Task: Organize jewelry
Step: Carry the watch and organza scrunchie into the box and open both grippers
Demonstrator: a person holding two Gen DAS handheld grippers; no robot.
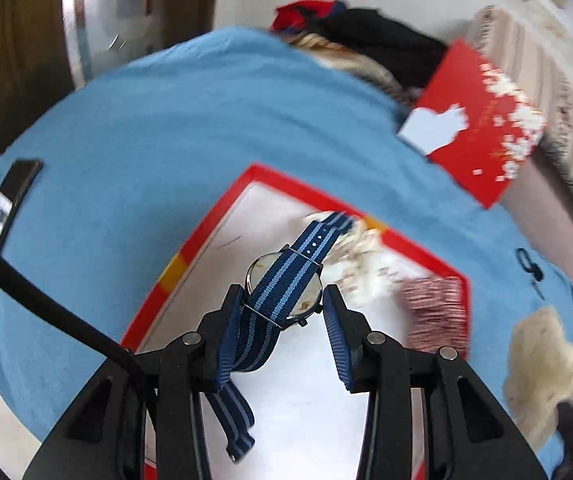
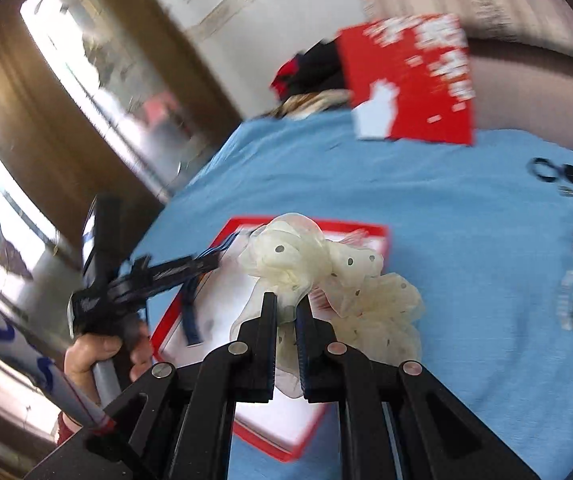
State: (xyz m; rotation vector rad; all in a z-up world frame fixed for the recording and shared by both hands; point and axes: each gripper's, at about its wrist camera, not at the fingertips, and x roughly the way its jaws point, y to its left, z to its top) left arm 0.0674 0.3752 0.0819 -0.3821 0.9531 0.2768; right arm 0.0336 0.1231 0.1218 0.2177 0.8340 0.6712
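Our left gripper (image 1: 282, 320) pinches the watch (image 1: 284, 290) across its case, low centre of frame over the red-rimmed tray (image 1: 206, 236); the rigid case gives firm purchase while the striped strap dangles limp. Our right gripper (image 2: 286, 308), angled down, is pressed onto the dotted organza scrunchie (image 2: 326, 276): light, soft, crushable.

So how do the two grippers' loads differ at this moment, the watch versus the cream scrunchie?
The left gripper holds a watch, rigid round case on a blue striped strap; the right gripper pinches a soft cream dotted scrunchie. The left jaws stand apart around the case; the right jaws are nearly shut on thin fabric. Both hang over the red-rimmed box.
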